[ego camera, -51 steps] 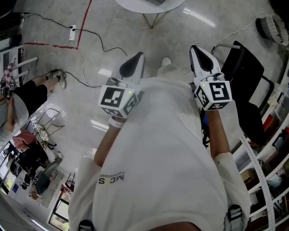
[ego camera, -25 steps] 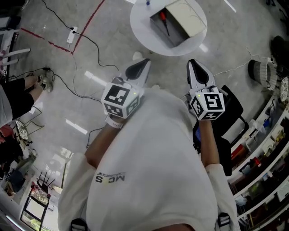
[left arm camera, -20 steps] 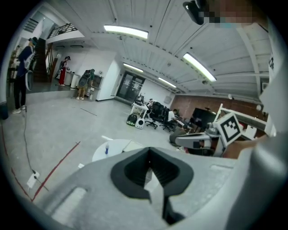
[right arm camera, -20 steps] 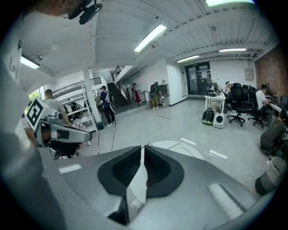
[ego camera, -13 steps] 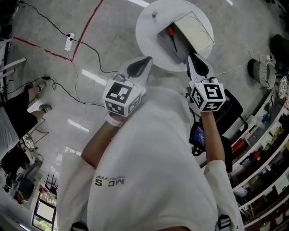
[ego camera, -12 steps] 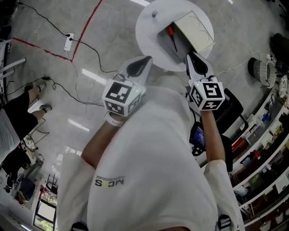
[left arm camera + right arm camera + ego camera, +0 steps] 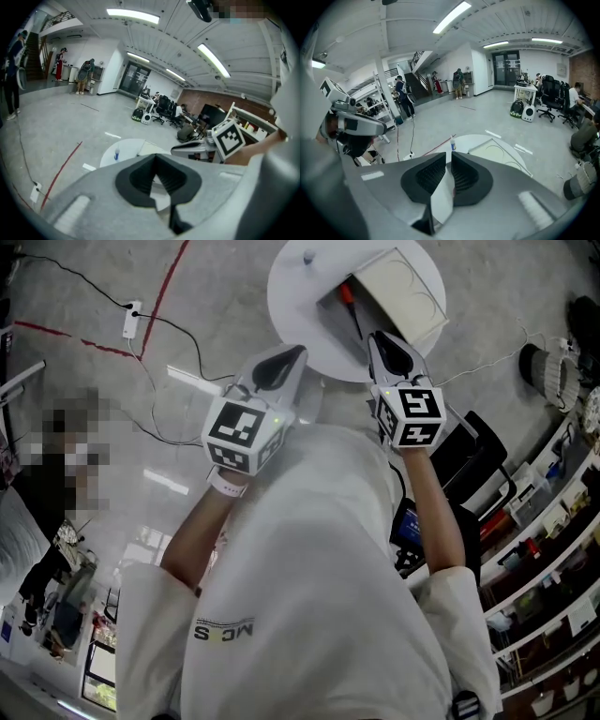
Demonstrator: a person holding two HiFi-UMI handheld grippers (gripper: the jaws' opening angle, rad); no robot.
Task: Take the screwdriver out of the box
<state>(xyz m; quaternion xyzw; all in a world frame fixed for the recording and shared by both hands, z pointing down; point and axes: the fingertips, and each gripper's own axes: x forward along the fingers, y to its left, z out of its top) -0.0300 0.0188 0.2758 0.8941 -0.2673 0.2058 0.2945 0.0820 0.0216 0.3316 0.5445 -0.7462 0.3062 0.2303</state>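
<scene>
In the head view a round white table (image 7: 295,296) carries an open box (image 7: 336,313) with a cream lid (image 7: 403,292) folded back. A screwdriver (image 7: 349,294) with a red handle lies inside the box. My right gripper (image 7: 377,337) is shut and empty, its tip over the box's near edge. My left gripper (image 7: 294,354) is shut and empty too, at the table's near rim, left of the box. The left gripper view shows its jaws (image 7: 155,155) closed before the table (image 7: 124,150). The right gripper view shows closed jaws (image 7: 448,154) before the lid (image 7: 497,152).
A small blue-capped bottle (image 7: 308,257) stands at the table's far side. A black chair (image 7: 473,460) and shelves (image 7: 553,549) are to my right. Cables, a power strip (image 7: 132,319) and a red tape line (image 7: 169,282) lie on the floor at the left.
The table and box have come into view and drawn close to both grippers. The right gripper's tip now reaches the box's edge. Both grippers stayed shut.
</scene>
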